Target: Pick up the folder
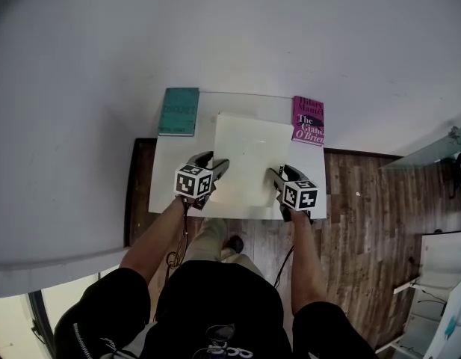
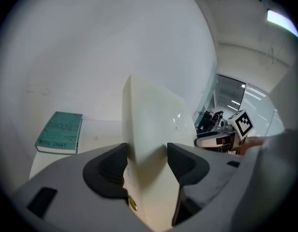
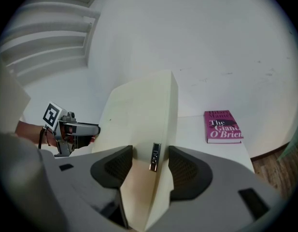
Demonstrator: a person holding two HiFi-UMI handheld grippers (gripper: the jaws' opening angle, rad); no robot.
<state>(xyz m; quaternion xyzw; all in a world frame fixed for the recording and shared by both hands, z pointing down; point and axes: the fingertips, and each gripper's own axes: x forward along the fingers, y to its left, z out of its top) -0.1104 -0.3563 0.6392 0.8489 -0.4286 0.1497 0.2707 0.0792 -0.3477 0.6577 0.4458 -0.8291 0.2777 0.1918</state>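
A cream folder [image 1: 249, 155] is held up off the white table [image 1: 163, 189] by both grippers. My left gripper [image 1: 217, 169] is shut on the folder's left edge [image 2: 146, 129], the sheet pinched between its dark pads [image 2: 110, 170]. At the opposite side my right gripper [image 1: 275, 176] is shut on the right edge [image 3: 149, 120], next to a small metal clasp [image 3: 156, 157]. The folder tilts up, its far end raised toward the wall.
A teal book [image 1: 178, 111] lies at the table's back left corner, also in the left gripper view as the teal book [image 2: 60, 132]. A magenta book [image 1: 308, 120] lies at the back right, the same magenta book [image 3: 222, 126] showing in the right gripper view. Wooden floor [image 1: 364, 200] lies to the right.
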